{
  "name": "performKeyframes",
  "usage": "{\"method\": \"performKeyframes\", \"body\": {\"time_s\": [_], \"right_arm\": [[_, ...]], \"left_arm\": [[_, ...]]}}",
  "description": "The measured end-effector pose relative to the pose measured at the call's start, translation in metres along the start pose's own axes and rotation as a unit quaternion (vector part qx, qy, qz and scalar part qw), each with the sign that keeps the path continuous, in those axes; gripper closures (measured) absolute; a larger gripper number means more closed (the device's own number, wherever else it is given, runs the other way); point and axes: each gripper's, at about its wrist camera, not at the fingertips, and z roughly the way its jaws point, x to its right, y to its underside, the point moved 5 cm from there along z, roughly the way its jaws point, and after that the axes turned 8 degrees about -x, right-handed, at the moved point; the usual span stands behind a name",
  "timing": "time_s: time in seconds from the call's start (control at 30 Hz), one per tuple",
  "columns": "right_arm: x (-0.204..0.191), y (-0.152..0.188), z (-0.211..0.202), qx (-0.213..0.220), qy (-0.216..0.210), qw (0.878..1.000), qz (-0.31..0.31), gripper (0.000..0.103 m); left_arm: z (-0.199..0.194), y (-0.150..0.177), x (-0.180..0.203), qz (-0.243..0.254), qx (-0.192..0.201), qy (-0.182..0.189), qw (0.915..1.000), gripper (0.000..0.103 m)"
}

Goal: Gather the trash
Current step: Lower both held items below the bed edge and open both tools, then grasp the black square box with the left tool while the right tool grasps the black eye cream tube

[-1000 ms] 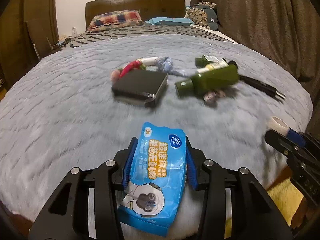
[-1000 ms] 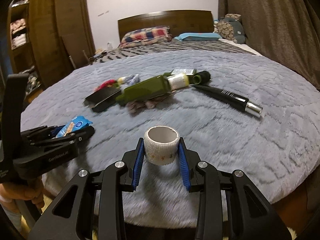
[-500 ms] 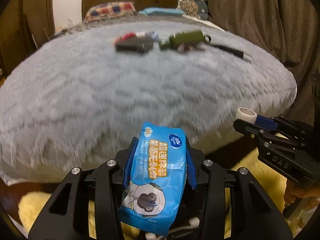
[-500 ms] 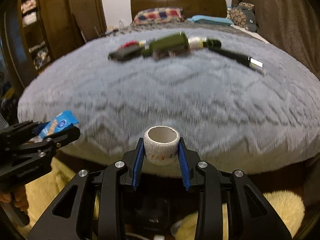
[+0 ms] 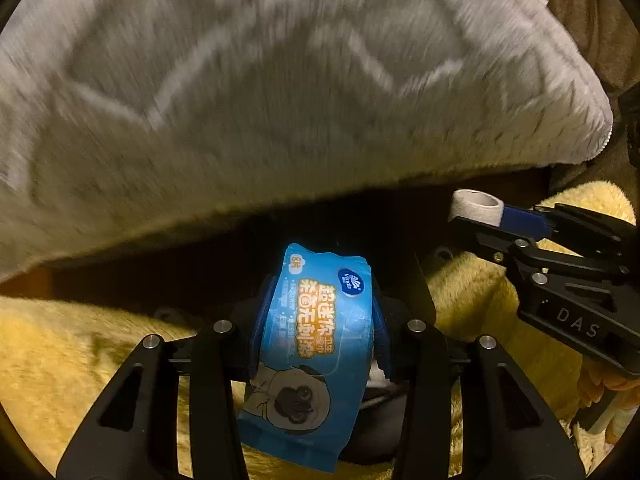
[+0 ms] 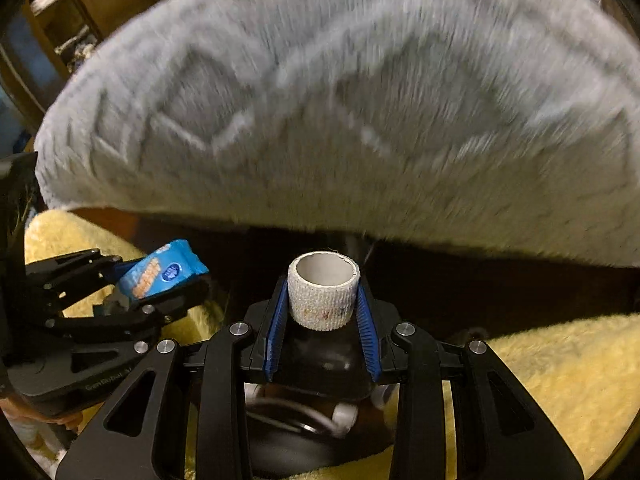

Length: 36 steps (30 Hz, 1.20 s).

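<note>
Both grippers have come down since half a second ago: the bed top with its scattered things has left the views, and now only the hanging edge of the grey blanket (image 5: 280,92) fills the upper part, with a yellow fluffy rug (image 5: 60,352) below. As before, the left gripper (image 5: 318,316) pinches the blue wipes packet (image 5: 316,340) between its blue pads; the long axis of the packet runs along the fingers, its sealed end pointing to 12 o'clock and its dog picture toward the camera. In the right wrist view this packet (image 6: 160,272) shows at 9 o'clock, tilted up to the right. The right gripper (image 6: 322,308) clamps the white tape roll (image 6: 323,292) at its two sides, the roll upright with its open hole facing up. In the left wrist view the same roll (image 5: 476,208) is at 3 o'clock. Beneath each gripper lies something dark and round, with white parts, but it is too blurred to name.
</note>
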Motion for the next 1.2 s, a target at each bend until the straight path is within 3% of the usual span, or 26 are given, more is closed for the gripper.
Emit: {"method": "performKeyframes", "body": {"time_s": [0.17, 0.23, 0.27, 0.37, 0.53, 0.63, 0.8, 1.0, 1.2], "right_arm": [[0.005, 0.001, 0.022, -0.033, -0.027, 0.999, 0.017, 0.068], [0.007, 0.000, 0.027, -0.034, -0.029, 0.999, 0.017, 0.068], [0.007, 0.000, 0.028, -0.033, -0.029, 0.999, 0.018, 0.066], [0.012, -0.006, 0.025, -0.030, -0.025, 0.999, 0.022, 0.046], [0.030, -0.015, -0.002, -0.009, -0.016, 0.999, 0.027, 0.044], [0.038, -0.023, -0.027, 0.023, 0.002, 0.999, 0.029, 0.038], [0.050, -0.036, -0.093, 0.113, 0.029, 0.993, 0.027, 0.026], [0.073, -0.067, -0.169, 0.214, 0.090, 0.972, 0.029, 0.017], [0.124, -0.108, -0.199, 0.259, 0.158, 0.951, 0.065, 0.017]], "left_arm": [[0.023, 0.005, -0.002, -0.005, -0.037, 0.013, 0.9992, 0.060], [0.027, 0.006, -0.003, -0.006, -0.042, 0.014, 0.9990, 0.054], [0.028, 0.007, -0.004, -0.007, -0.043, 0.013, 0.9990, 0.051], [0.032, 0.010, -0.007, -0.006, -0.039, 0.006, 0.9992, 0.041], [0.018, 0.007, -0.008, -0.004, -0.027, -0.009, 0.9996, 0.038], [-0.001, 0.006, -0.007, 0.001, -0.001, -0.026, 0.9996, 0.034], [-0.049, -0.013, 0.002, 0.021, 0.065, -0.039, 0.9969, 0.025], [-0.116, -0.037, 0.013, 0.055, 0.169, -0.074, 0.9812, 0.016], [-0.143, -0.088, 0.001, 0.051, 0.209, -0.094, 0.9721, 0.015]]}}
